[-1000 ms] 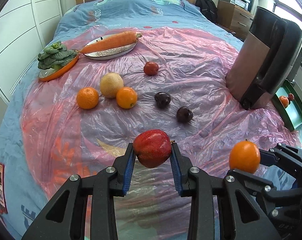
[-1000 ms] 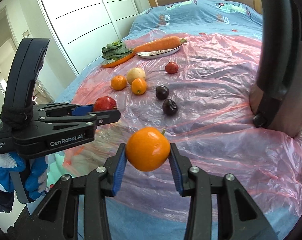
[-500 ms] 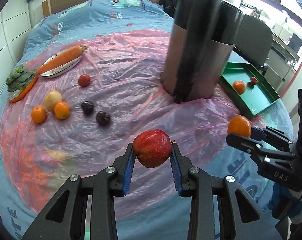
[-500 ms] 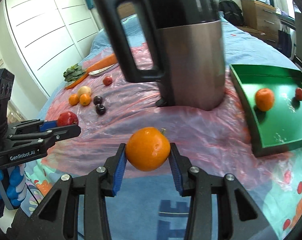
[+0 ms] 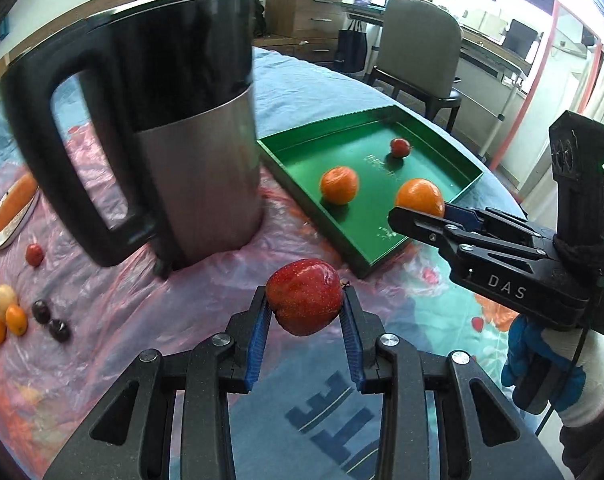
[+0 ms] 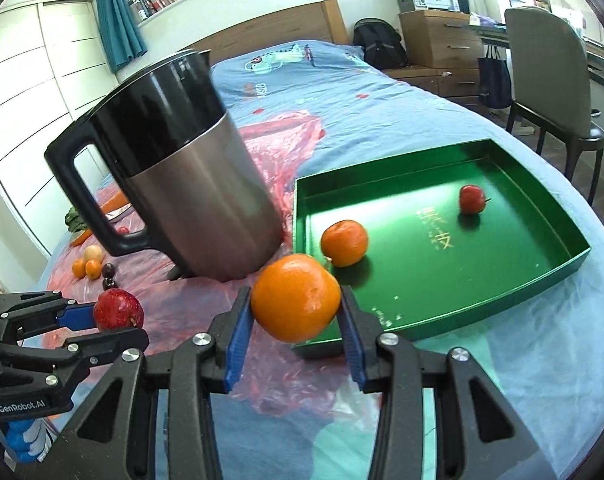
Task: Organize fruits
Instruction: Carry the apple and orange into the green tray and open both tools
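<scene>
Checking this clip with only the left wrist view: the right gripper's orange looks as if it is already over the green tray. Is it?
Observer: Not quite. In the right wrist view the orange hangs at the green tray's near corner, mostly short of the rim.
Operator: Firm hold?
Observer: Yes, the right gripper pinches it between both blue pads.
Operator: Any print in the tray?
Observer: Gold characters, between the loose orange and the small red fruit.

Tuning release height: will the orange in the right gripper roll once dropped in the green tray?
Probably. The orange is round and the green tray floor looks flat and glossy, so it may roll. The raised walls should contain it. It could bump the orange already inside.
</scene>
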`<state>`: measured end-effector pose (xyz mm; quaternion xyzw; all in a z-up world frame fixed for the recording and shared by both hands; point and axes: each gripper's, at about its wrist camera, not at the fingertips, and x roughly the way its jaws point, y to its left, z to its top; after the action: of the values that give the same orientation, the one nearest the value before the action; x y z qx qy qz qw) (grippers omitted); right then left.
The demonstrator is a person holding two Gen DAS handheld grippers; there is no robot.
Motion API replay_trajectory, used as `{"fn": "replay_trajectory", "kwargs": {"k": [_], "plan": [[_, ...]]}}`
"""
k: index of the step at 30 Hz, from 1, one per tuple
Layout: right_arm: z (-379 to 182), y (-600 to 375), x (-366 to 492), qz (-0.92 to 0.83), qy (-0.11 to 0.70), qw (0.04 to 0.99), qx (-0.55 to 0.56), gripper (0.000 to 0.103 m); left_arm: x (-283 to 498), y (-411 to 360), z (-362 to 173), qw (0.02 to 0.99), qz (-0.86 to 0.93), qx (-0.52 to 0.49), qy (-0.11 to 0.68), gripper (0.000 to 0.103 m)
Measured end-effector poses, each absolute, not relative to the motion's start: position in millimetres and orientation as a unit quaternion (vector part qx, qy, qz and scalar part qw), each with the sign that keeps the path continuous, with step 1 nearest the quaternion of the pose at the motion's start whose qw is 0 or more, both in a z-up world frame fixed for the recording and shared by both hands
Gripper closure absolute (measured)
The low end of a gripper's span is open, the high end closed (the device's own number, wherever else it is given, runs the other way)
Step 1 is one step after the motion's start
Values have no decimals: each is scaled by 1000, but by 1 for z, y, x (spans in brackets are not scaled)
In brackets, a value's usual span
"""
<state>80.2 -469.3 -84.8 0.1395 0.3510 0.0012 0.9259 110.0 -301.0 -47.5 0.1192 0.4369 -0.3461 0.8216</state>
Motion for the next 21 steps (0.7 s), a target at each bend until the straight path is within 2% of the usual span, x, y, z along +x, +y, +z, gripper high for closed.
{"fn": "replay_trajectory", "kwargs": {"k": [8, 21], "plan": [[-83, -527, 98, -39, 335, 930, 146, 36, 126, -378, -50, 808, -380, 143, 427, 73], [-117, -594, 133, -88, 356, 919, 141, 36, 149, -470, -81, 789, -403, 183, 426, 73]]}}
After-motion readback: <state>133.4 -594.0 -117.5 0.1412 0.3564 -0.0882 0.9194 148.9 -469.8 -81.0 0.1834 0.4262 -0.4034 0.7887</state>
